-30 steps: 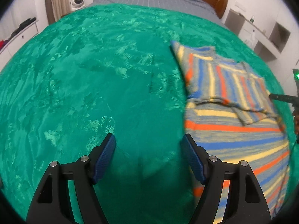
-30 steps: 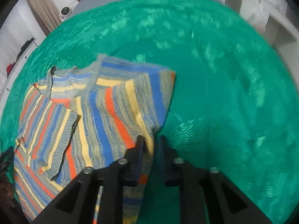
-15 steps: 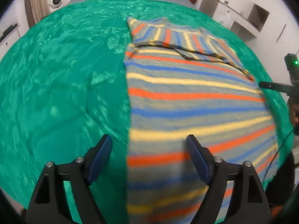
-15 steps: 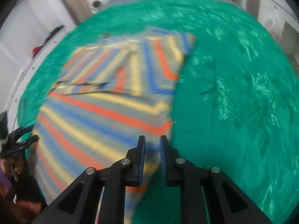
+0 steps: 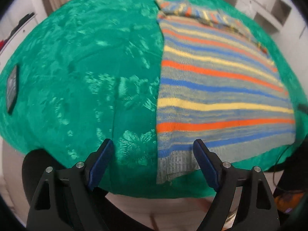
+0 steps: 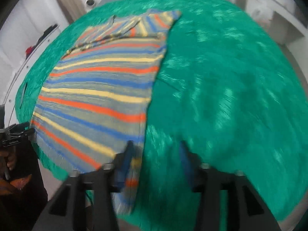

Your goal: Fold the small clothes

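Striped sweater [image 5: 221,88] is lying flat on the green bedspread [image 5: 86,67], sleeves folded in; right gripper [image 6: 156,154] is opening over its hem corner; left gripper [image 5: 153,152] is hanging open, empty; body folds remaining.

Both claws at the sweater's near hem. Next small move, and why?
Probably bring both claws down onto the near hem corners. The striped sweater lies flat on the green blanket, sleeves folded in at the far end. Left claw is open over its corner; right claw is opening, corner between its jaws.

No writing, label, brand, number or sign can be read in either view.
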`<state>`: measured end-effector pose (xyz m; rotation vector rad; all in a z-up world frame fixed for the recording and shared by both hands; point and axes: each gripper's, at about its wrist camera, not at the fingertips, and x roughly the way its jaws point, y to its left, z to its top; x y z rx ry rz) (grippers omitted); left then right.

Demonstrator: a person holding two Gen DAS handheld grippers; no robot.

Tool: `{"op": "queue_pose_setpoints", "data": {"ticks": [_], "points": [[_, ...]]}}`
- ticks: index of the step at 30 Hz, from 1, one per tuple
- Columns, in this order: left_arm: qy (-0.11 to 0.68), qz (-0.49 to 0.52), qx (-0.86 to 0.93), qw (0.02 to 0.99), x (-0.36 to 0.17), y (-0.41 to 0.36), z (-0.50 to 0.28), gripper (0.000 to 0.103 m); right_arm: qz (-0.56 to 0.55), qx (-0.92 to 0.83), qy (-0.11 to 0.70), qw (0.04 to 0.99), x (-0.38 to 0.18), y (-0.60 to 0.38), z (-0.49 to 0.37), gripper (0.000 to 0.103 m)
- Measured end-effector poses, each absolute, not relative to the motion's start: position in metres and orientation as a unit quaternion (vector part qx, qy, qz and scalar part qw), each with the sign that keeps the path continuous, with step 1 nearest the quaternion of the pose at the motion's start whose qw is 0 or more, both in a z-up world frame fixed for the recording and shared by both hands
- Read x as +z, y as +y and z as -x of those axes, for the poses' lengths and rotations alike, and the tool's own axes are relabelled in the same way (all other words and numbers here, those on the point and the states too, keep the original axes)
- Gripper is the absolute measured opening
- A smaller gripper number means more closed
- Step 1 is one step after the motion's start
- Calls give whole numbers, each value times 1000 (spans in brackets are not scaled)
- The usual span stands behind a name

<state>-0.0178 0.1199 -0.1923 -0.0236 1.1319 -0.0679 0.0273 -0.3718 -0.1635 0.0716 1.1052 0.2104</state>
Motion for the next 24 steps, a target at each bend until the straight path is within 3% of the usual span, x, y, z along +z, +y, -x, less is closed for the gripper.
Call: {"op": "queue_pose_setpoints", "data": {"ticks": [1,12,24], "points": [[526,22,-31,850,-188,120,19,87,-42,95,515,851,-159,-374,-19,71],[441,38,4,897,-195,139,-10,88,-74,17,411,908,-162,-358,12,74],[448,87,15,890,-206,155,-14,90,-83,20,393,916,-172,-349,23,74]]}}
